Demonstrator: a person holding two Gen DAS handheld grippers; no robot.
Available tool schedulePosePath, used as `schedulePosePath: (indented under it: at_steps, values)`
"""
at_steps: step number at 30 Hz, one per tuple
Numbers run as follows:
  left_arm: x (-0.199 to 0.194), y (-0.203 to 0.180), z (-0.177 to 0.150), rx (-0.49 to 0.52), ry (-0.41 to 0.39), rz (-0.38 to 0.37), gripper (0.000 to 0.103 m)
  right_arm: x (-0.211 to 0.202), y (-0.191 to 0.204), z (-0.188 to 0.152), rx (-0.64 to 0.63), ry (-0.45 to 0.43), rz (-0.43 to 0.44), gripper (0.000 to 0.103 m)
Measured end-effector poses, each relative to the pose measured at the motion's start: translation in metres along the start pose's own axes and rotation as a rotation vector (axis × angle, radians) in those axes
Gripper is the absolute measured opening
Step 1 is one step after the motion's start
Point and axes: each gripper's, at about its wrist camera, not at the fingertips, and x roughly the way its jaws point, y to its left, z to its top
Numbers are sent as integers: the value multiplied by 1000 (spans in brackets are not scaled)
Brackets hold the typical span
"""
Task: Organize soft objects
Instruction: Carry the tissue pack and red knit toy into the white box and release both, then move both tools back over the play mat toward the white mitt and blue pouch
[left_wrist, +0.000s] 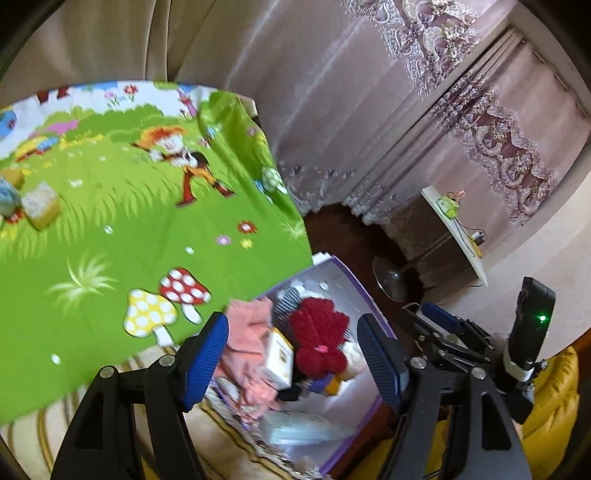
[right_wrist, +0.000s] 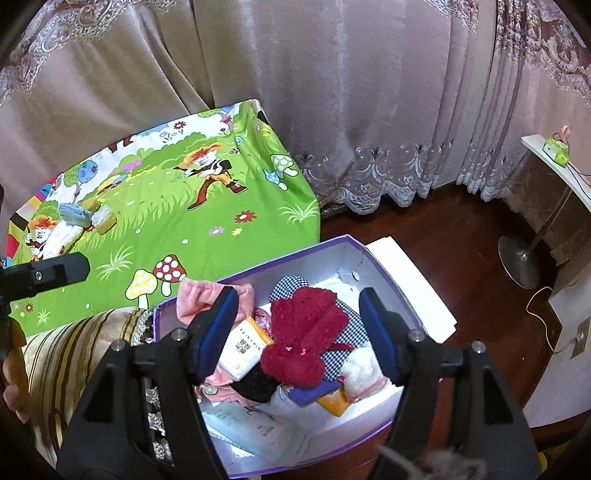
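A purple-rimmed box (right_wrist: 280, 258) holds a red knitted piece (right_wrist: 306, 332), a pink cloth (right_wrist: 192, 299), a checked cloth (right_wrist: 343, 354), a white fluffy piece (right_wrist: 364, 369) and a tissue pack (right_wrist: 243, 349). My right gripper (right_wrist: 299, 299) hovers open over the box, nothing between its blue pads. My left gripper (left_wrist: 291, 332) also stands open above the red knitted piece (left_wrist: 317, 332) and pink cloth (left_wrist: 247, 343), gripping nothing. On the green cartoon sheet (right_wrist: 166, 221), a blue pouch (right_wrist: 75, 216) and a yellowish block (right_wrist: 103, 218) lie at the far left.
A striped cushion (right_wrist: 74, 350) lies beside the box on the left. A white lid (right_wrist: 406, 269) sits under the box on the dark wood floor. Curtains (right_wrist: 369, 110) hang behind. A fan base (right_wrist: 521, 264) and a cabinet stand at the right.
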Motion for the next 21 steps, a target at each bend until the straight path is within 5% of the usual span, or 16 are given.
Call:
schedulePosePath:
  at_steps: [9,21]
  values:
    - [-19,26,5,78,-61,120,73,9,23,6,-37,15,22,73]
    - [-59,104,17,-15,-113,175,73,23,74,26,-98,11,102,73]
